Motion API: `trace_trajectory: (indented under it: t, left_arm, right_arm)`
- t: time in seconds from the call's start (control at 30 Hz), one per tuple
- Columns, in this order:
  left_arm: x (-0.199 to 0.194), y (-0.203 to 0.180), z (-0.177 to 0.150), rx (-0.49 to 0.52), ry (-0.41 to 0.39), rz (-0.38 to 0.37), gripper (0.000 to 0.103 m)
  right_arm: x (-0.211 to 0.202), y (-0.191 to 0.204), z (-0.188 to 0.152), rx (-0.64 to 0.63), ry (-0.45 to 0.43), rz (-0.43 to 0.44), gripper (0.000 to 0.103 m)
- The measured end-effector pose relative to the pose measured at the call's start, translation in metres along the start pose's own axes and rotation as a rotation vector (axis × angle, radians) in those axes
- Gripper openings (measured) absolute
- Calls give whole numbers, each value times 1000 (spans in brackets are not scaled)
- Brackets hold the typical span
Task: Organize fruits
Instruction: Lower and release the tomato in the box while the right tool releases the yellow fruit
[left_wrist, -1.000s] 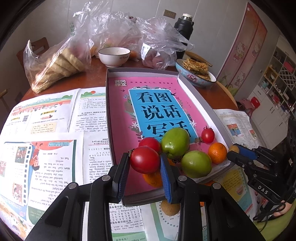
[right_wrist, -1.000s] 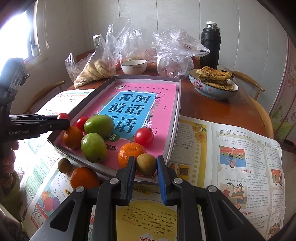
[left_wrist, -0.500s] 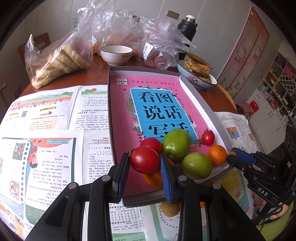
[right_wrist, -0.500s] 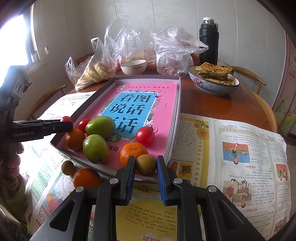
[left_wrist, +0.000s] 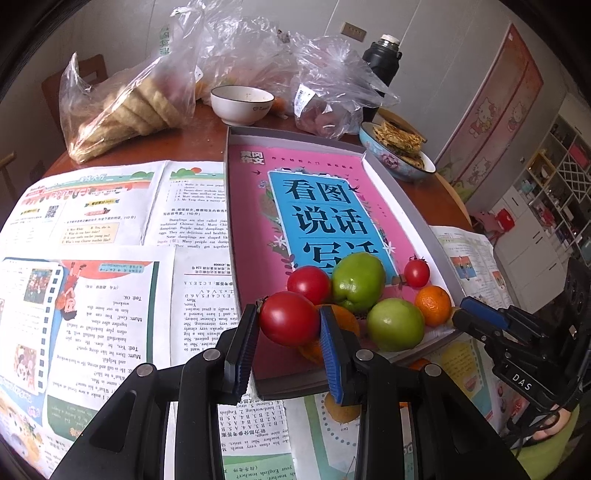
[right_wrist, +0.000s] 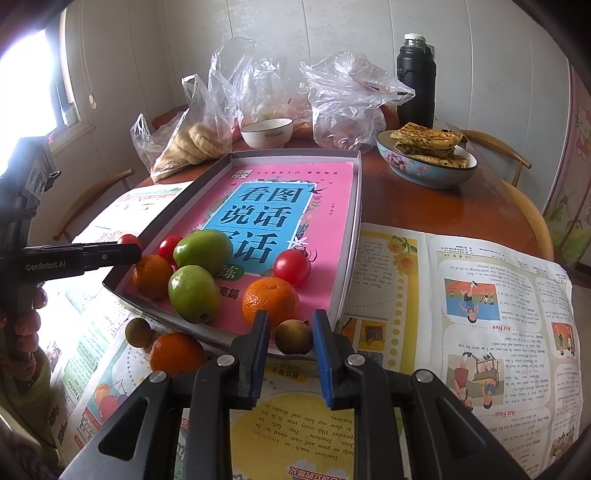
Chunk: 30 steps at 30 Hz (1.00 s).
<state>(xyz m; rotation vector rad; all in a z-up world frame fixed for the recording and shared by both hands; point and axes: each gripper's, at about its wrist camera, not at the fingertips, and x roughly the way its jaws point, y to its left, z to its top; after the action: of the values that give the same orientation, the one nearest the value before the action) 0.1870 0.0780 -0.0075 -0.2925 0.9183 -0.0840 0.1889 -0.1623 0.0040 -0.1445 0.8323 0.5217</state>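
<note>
Left hand-held gripper clamps a round red tomato above the near end of the shallow grey cardboard tray. Right hand-held gripper pinches a small brown round fruit beside the tray's near rim.

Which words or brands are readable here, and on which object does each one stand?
"GenRobot.AI": left gripper.
"DAS": right gripper.
"看图说话": pink book in the grey tray.
"Family": white bowl.
"Act Five", "Act Four": newspaper.
Newspaper body text: too small.
</note>
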Motion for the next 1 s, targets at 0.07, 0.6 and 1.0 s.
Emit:
trace_trajectory:
  t: [0.07,0.6,1.0]
  left_arm:
    - [-1,-1,-2,7,-4,1,34]
    - [-7,-8,-23,33,5,-10,34]
    - [-11,-9,-23,28,4,-6,34]
  right_arm:
    - [0,0,0,2,0,1,24]
    - [-5,0,-2,8,-4,5,24]
    - [-10,5,-3,2,-8,10,31]
